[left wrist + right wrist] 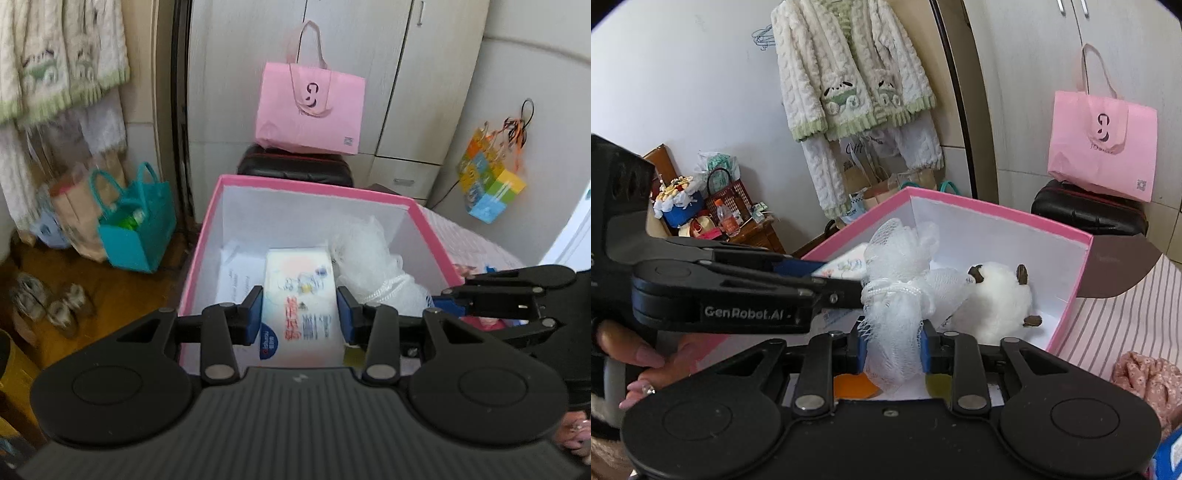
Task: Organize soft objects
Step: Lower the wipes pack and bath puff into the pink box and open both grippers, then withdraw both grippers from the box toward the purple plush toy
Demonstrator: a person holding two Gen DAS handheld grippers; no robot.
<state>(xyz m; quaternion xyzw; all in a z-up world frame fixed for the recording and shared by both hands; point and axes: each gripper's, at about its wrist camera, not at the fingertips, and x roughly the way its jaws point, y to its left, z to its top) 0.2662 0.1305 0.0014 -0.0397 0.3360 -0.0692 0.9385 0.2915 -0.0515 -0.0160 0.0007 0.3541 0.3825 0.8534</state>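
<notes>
A pink box point(207, 236) with white inner walls stands in front of me; it also shows in the right wrist view point(1067, 317). My left gripper point(300, 314) is shut on a pack of wet wipes point(299, 295) and holds it inside the box. My right gripper point(893, 345) is shut on a white mesh bath pouf point(897, 280) over the box; the pouf point(373, 258) shows to the right of the wipes. A white plush toy point(997, 299) with brown ears lies in the box's right part.
A pink shopping bag point(310, 107) rests on a black case point(295, 166) behind the box. A teal bag point(136, 229) and shoes point(51, 302) are on the floor at left. Striped bedding point(1108, 321) and pink cloth point(1145, 376) lie right of the box.
</notes>
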